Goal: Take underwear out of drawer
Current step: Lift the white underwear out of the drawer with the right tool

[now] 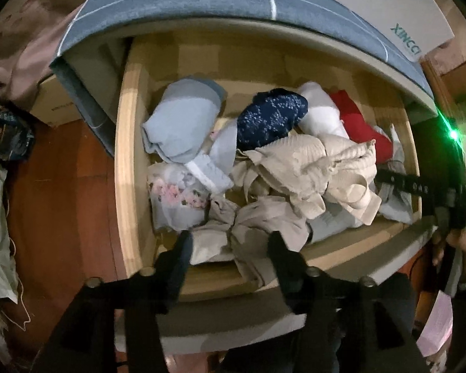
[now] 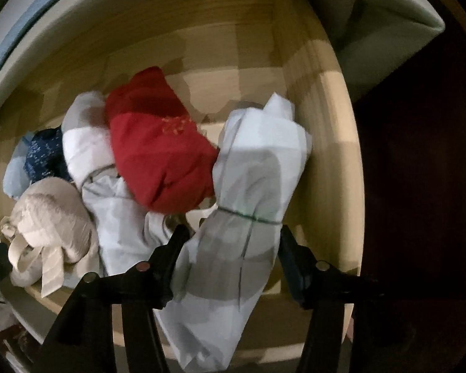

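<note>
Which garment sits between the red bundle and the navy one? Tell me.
A white rolled garment lies between the red bundle and the navy speckled one. The right wrist view shows it best; the left wrist view shows the same order.

One wooden drawer [image 1: 130, 143] stands open. Counting the clothes inside it is rough, since folds overlap. In the left wrist view there are about eight bundles ahead of the left claw [image 1: 230, 242]: one pale blue roll [image 1: 180, 118], one navy speckled piece [image 1: 270, 115], one white roll [image 1: 320, 108], one red piece [image 1: 357, 124], one floral piece [image 1: 177, 192], one cream ribbed garment [image 1: 310, 161], and two beige pieces nearest the claw, one [image 1: 211, 236] between its fingers. The right wrist view adds one white bundle [image 2: 248, 186] between the right claw [image 2: 233, 242] fingers, tied with one green band [image 2: 251, 216]. Two claws in all.
</note>
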A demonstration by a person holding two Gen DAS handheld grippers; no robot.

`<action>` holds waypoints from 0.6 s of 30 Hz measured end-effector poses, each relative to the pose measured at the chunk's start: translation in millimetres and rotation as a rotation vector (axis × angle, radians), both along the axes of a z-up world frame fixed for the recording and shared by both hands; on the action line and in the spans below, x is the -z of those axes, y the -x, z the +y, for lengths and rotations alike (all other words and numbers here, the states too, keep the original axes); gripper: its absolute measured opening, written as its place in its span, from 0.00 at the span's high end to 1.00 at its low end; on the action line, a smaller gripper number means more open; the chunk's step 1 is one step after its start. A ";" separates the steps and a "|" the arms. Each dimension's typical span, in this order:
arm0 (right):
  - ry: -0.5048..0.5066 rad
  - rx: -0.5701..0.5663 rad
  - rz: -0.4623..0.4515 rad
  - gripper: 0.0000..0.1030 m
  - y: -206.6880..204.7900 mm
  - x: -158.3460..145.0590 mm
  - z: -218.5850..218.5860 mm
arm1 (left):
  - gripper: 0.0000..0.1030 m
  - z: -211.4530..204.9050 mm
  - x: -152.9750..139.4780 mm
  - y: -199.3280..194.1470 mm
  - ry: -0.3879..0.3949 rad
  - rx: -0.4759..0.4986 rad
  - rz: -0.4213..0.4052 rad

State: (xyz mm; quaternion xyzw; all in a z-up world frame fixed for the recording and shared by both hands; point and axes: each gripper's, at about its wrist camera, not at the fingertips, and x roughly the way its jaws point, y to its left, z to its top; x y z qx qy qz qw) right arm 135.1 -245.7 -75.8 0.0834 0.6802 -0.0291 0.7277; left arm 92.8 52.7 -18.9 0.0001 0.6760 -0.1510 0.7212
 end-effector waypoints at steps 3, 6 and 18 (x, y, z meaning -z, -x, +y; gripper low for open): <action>0.006 -0.010 0.001 0.44 -8.3 0.7 0.0 | 0.46 -1.6 -1.5 -1.2 0.020 0.011 0.032; 0.011 -0.018 0.006 0.42 -14.0 2.3 3.0 | 0.45 -11.8 -5.6 1.2 0.041 0.030 0.046; 0.041 -0.054 -0.003 0.42 -29.9 3.6 21.8 | 0.38 -45.2 29.3 -2.8 -0.059 -0.005 0.052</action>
